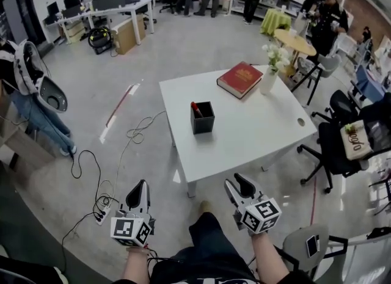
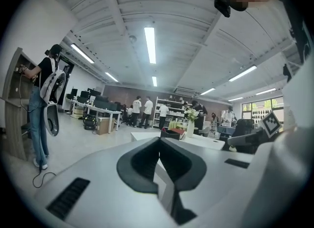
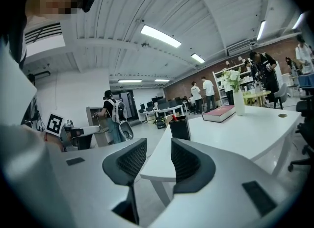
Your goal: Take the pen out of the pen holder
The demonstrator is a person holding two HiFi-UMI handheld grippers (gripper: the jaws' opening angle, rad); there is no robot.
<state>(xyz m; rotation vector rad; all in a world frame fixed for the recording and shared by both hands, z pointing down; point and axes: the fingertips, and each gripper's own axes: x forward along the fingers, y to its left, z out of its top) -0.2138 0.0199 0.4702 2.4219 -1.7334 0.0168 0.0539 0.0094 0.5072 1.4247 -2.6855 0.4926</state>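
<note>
A black square pen holder (image 1: 202,118) stands near the middle of the white table (image 1: 256,133), with a red-tipped pen (image 1: 196,109) leaning in it. The holder (image 3: 179,127) also shows in the right gripper view, and small and far (image 2: 170,134) in the left gripper view. My left gripper (image 1: 140,190) hangs shut in front of the table's near left side, over the floor. My right gripper (image 1: 239,187) is open and empty just short of the table's near edge. Both are well away from the holder.
A red book (image 1: 240,79) and a white vase of flowers (image 1: 269,75) sit at the table's far right. Cables and a power strip (image 1: 102,214) lie on the floor at left. Office chairs (image 1: 342,139) stand to the right. Several people stand at the back of the room.
</note>
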